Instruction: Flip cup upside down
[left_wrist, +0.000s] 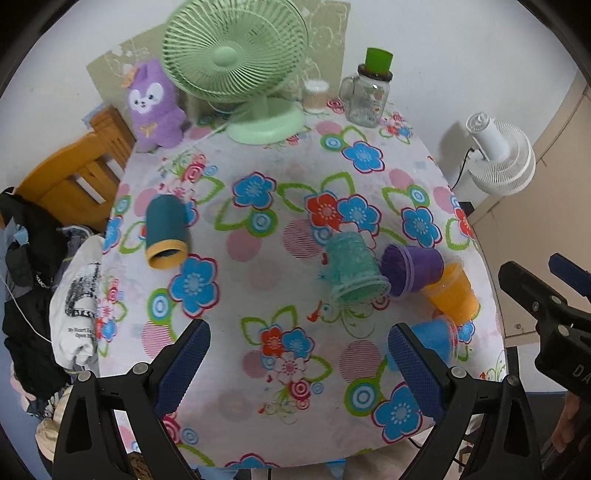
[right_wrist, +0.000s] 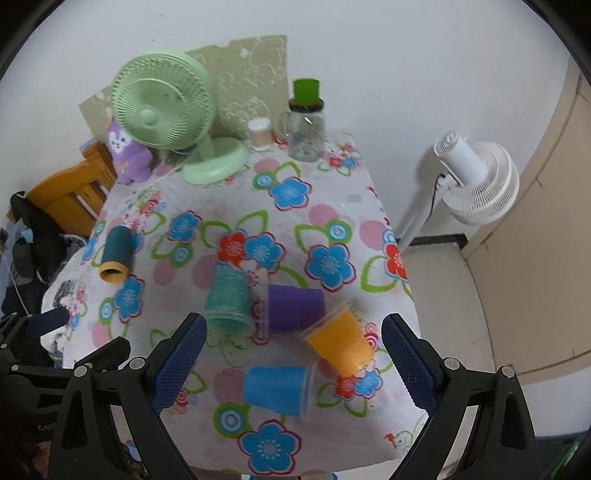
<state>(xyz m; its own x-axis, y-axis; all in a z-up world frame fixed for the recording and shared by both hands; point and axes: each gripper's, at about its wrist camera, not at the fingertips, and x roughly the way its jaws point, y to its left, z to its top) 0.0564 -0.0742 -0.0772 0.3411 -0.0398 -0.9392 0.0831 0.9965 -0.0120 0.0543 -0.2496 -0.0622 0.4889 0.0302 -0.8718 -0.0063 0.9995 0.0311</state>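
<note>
Several cups lie on their sides on the flowered tablecloth (left_wrist: 258, 288). A dark teal cup with a yellow rim (left_wrist: 165, 232) (right_wrist: 115, 254) lies at the left. A light teal cup (left_wrist: 352, 266) (right_wrist: 226, 298), a purple cup (left_wrist: 412, 269) (right_wrist: 293, 309), an orange cup (left_wrist: 452, 291) (right_wrist: 340, 341) and a blue cup (left_wrist: 436, 338) (right_wrist: 275, 389) lie clustered at the right. My left gripper (left_wrist: 299, 363) is open and empty above the table's near part. My right gripper (right_wrist: 293, 356) is open and empty, above the blue and orange cups.
A green desk fan (left_wrist: 236, 66), a purple plush toy (left_wrist: 155, 107), a glass jar with a green cup on top (left_wrist: 369, 96) and a small container (left_wrist: 316, 96) stand at the back. A wooden chair (left_wrist: 74, 177) with clothes is left. A white fan (left_wrist: 498, 155) stands right.
</note>
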